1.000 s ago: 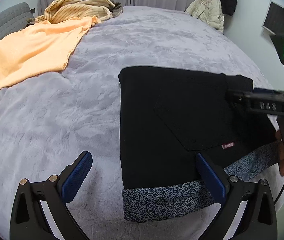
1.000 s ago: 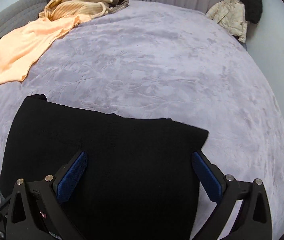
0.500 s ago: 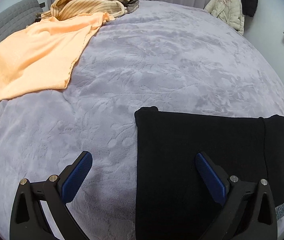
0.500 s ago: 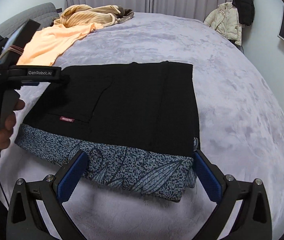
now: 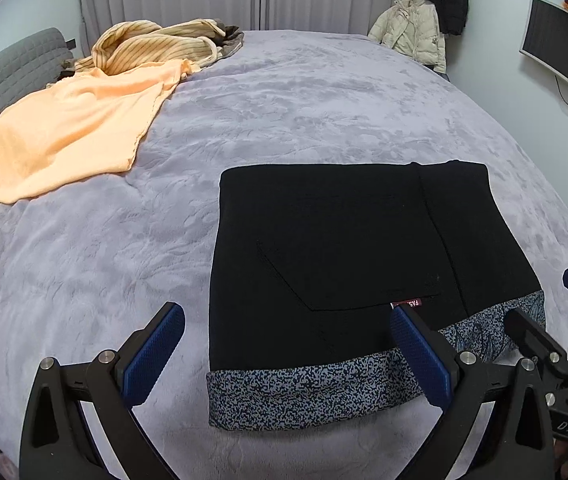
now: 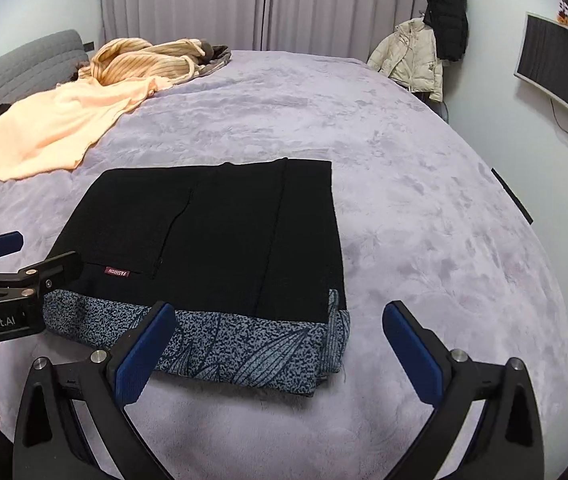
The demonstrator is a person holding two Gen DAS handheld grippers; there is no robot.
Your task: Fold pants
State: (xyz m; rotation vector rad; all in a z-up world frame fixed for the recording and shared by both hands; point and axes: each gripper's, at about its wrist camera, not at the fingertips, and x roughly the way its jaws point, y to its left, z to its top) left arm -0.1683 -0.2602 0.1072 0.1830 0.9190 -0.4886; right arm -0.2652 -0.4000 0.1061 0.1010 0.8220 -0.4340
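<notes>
Black pants (image 5: 348,248) laid folded flat on grey bed cover (image 5: 304,112), patterned band at near edge. Left gripper (image 5: 284,356) and right gripper (image 6: 280,352) held wide apart, empty, above near edge.

It was a home bedroom: a wide bed (image 5: 324,92) under a plush grey blanket, pale curtains (image 6: 268,4) behind it, loose clothes (image 5: 68,128) piled near the padded headboard (image 5: 12,68), jackets (image 6: 424,52) hanging in the corner, and a wall-mounted screen (image 6: 556,64).
</notes>
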